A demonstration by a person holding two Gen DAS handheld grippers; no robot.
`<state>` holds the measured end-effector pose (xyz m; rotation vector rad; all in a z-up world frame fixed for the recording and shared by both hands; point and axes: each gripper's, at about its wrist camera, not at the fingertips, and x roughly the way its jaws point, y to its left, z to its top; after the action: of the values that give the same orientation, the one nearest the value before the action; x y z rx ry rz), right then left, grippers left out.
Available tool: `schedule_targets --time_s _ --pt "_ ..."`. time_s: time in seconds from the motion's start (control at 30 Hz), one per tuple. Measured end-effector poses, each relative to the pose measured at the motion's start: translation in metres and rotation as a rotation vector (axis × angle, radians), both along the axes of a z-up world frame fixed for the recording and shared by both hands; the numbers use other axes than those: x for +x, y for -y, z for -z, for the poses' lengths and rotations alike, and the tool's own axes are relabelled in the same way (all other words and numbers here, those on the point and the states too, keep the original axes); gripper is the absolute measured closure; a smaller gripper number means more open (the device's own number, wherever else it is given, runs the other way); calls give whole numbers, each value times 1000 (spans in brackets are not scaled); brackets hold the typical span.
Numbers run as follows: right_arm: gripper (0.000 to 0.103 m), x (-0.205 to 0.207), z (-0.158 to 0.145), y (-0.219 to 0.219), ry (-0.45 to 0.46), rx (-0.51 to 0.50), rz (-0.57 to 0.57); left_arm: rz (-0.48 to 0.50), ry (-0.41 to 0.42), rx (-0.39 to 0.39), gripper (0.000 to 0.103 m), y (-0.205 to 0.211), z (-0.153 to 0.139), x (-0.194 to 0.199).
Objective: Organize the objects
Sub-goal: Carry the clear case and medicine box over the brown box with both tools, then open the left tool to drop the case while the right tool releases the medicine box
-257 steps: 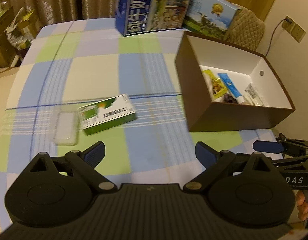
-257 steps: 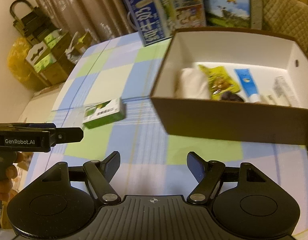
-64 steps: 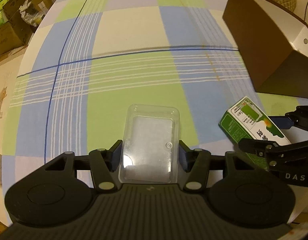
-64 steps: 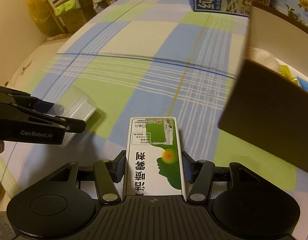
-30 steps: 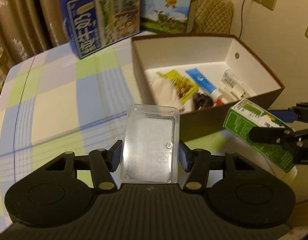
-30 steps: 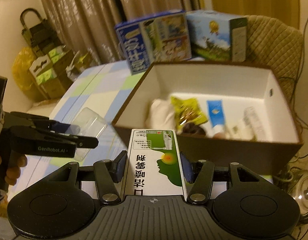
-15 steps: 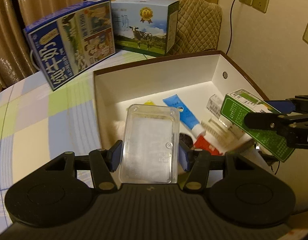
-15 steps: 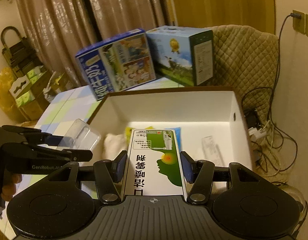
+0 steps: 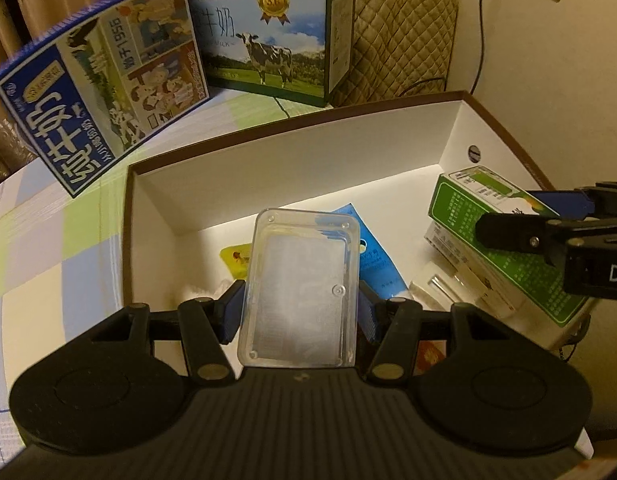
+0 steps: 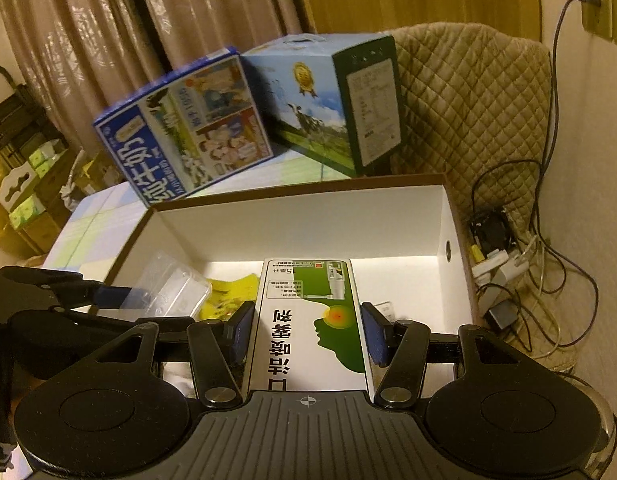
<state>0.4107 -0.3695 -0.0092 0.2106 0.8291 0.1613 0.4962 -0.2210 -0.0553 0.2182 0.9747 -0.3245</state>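
Left gripper: clamped on the clear plastic case, above the brown box.
Right gripper: clamped on the green carton, over the same box.

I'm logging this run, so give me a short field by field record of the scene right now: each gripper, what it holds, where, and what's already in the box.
left gripper: jaws shut on clear plastic case, held over the box
right gripper: jaws shut on green and white carton, held over the box
box: brown outside, white inside, open top
already inside: blue tube, yellow packet, other small items unclear
behind box: two milk cartons
surface: checked tablecloth
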Motion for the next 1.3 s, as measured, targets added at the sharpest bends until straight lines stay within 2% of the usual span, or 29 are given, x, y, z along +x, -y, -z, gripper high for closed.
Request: schedule_targets --time_s 0.6,0.67,0.73,0.9,1.3 --pt "50 35 24 23 -67 31 46 -20 -60 48 51 33 40 55" --pt "50 37 24 23 -68 35 46 -28 -59 51 46 33 41 58" --pt "50 38 25 24 -69 38 46 -38 -55 47 35 31 40 59" --pt "50 44 27 24 -77 44 44 -55 -37 46 26 23 32 58" --pt "50 73 39 13 -81 12 42 -129 -20 33 19 -5 18 50"
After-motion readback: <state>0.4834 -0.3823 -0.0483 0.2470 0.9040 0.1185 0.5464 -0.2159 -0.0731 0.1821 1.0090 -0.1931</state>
